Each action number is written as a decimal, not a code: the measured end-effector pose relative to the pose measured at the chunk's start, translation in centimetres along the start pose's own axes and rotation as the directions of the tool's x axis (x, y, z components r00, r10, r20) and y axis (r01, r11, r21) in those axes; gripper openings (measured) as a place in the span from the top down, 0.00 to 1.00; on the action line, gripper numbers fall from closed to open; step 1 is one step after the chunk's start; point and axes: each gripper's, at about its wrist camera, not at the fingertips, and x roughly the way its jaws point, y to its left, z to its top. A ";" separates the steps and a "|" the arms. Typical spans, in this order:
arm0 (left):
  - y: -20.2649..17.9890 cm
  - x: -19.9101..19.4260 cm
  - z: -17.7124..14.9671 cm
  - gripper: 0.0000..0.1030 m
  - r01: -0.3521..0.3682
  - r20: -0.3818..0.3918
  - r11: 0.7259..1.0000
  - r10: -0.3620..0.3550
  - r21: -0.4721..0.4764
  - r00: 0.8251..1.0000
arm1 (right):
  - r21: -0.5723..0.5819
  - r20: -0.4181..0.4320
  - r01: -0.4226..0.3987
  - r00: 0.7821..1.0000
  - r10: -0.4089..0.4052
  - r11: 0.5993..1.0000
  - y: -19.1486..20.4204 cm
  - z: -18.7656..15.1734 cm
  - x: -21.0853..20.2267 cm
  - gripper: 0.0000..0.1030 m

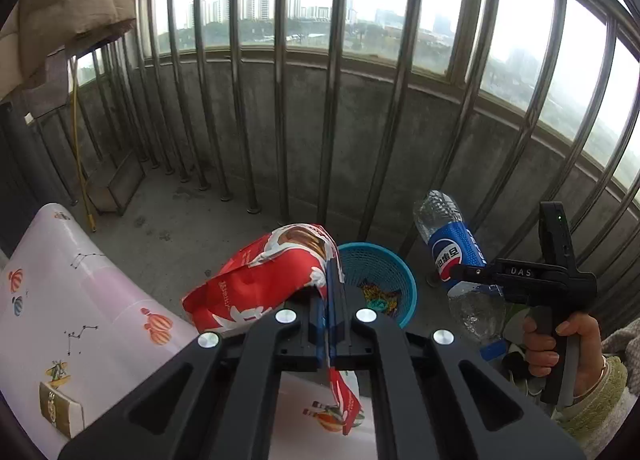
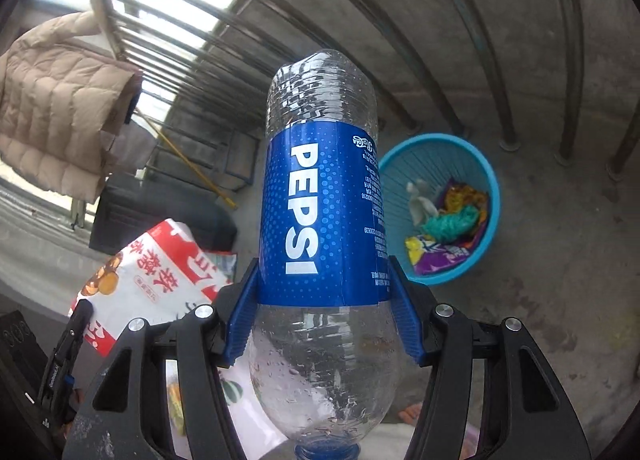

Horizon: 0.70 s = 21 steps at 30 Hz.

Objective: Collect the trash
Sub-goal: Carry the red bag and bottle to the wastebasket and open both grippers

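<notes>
We hold two pieces of trash above the concrete floor (image 2: 560,260), both near the blue basket (image 2: 490,195). The empty Pepsi bottle (image 2: 320,215) is light, smooth and easy to dent, so it can slip. The right gripper (image 2: 320,320) has its pads about half apart and pressed on the bottle's sides at the lower edge of the label, with the cap toward the camera. The red snack bag (image 1: 264,280) is thin, soft and floppy. The left gripper (image 1: 330,324) is closed fully on one edge of it, and the rest hangs loose to the side.

The basket stands by the foot of the railing bars (image 1: 332,119) and already has wrappers inside. Its mouth is open from above, but the bars are just behind it. A patterned sheet (image 1: 80,320) lies near on our left.
</notes>
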 end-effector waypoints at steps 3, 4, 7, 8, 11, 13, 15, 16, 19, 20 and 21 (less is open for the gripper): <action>-3.2 6.0 1.3 0.99 0.025 -0.106 0.995 -0.015 0.095 0.994 | 0.039 -0.025 0.025 0.999 -0.024 0.999 -1.6 0.6 1.7 0.45; -4.0 8.0 1.8 0.99 0.021 -0.142 0.992 -0.004 0.121 0.990 | 0.046 -0.031 0.032 0.999 -0.031 0.998 -1.2 0.7 2.5 0.45; -6.1 13.0 3.1 0.98 0.028 -0.215 0.985 0.010 0.170 0.977 | 0.056 -0.051 0.043 0.998 -0.040 0.998 -1.7 2.5 4.5 0.45; -6.6 14.4 3.6 0.97 0.030 -0.225 0.984 0.010 0.175 0.974 | 0.057 -0.056 0.046 0.998 -0.043 0.997 -2.0 3.1 5.5 0.44; -7.1 18.9 4.4 0.37 0.079 -0.262 0.990 -0.045 0.118 0.964 | 0.070 -0.088 0.064 0.994 -0.058 0.995 -3.9 5.1 9.4 0.35; -6.9 20.7 4.2 0.27 0.019 -0.272 0.995 0.009 0.100 0.962 | 0.126 -0.134 0.143 0.983 -0.125 0.982 -6.4 6.0 12.1 0.33; -6.3 20.9 3.9 0.27 0.008 -0.282 0.998 0.012 0.070 0.959 | 0.158 -0.140 0.199 0.974 -0.178 0.967 -8.4 6.0 13.3 0.33; -5.8 20.2 3.9 0.27 0.014 -0.279 0.999 -0.001 0.044 0.960 | 0.181 -0.127 0.217 0.972 -0.196 0.959 -9.1 5.7 13.0 0.33; -4.4 17.4 3.8 0.27 0.032 -0.238 0.999 -0.035 -0.016 0.971 | 0.219 -0.078 0.186 0.982 -0.173 0.958 -10.1 4.6 11.2 0.33; -4.0 16.4 3.9 0.27 0.031 -0.225 0.999 -0.037 -0.028 0.974 | 0.221 -0.062 0.192 0.981 -0.182 0.956 -10.1 4.4 10.5 0.33; -3.8 15.6 3.9 0.27 0.030 -0.212 0.999 -0.037 -0.035 0.977 | 0.224 -0.042 0.195 0.981 -0.190 0.955 -10.2 4.0 9.7 0.33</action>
